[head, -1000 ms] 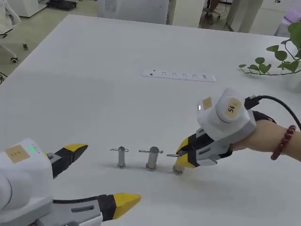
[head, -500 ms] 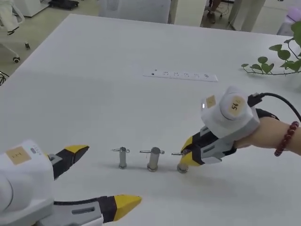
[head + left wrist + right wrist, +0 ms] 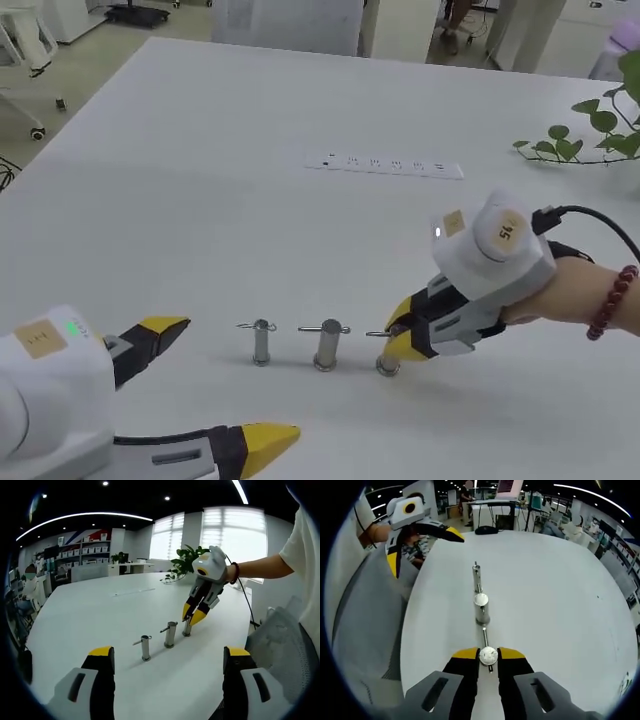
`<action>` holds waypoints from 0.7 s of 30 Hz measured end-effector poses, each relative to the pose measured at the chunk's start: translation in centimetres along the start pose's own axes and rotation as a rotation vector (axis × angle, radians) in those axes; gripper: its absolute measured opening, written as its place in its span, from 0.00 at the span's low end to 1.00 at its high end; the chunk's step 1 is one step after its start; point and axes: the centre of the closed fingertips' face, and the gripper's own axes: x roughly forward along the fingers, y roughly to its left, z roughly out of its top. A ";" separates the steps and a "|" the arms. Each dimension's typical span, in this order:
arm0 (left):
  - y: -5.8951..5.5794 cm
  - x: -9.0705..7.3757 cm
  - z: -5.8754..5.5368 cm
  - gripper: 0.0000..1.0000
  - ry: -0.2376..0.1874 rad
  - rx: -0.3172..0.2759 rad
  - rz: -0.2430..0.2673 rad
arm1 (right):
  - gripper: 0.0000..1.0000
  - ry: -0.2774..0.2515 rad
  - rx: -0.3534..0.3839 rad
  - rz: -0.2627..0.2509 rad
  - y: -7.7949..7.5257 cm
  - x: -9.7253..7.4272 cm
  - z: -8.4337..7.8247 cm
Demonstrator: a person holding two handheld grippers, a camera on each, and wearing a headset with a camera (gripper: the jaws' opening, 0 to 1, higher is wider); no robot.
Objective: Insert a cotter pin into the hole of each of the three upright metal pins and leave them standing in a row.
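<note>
Head view: high, behind left gripper (image 3: pixel 240 378) and right gripper (image 3: pixel 392 335), tilted down across the white table (image 3: pixel 200 150) toward the power strip (image 3: pixel 383 164); row of pins (image 3: pixel 327 345) at middle range. Left gripper view: low over the tabletop, set back, faces the row obliquely, right gripper beyond it. Right gripper view: very close, end pin (image 3: pixel 488 655) between its jaws, sights straight down the row toward the left gripper. All three views share the row.
</note>
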 end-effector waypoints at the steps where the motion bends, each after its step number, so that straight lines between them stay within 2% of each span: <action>1: 0.0 0.0 0.0 0.90 0.002 0.002 0.001 | 0.15 0.000 -0.008 0.000 0.0 0.0 0.0; 5: 0.0 0.0 0.0 0.90 0.005 0.005 0.000 | 0.16 0.020 -0.020 -0.004 0.1 0.4 -0.5; 13: 0.1 -0.1 0.0 0.90 0.009 0.011 0.004 | 0.24 -0.015 0.027 -0.010 0.3 0.2 -0.3; 18: 0.1 -0.2 0.1 0.90 0.015 0.017 0.002 | 0.36 -0.069 0.105 -0.039 0.3 -0.8 0.4; 20: 0.2 -0.3 0.1 0.89 0.022 0.022 0.004 | 0.38 -0.077 0.151 -0.070 0.2 -1.5 0.4; 21: 0.2 -0.4 0.2 0.89 0.021 0.028 0.006 | 0.39 -0.097 0.159 -0.076 0.3 -1.8 0.6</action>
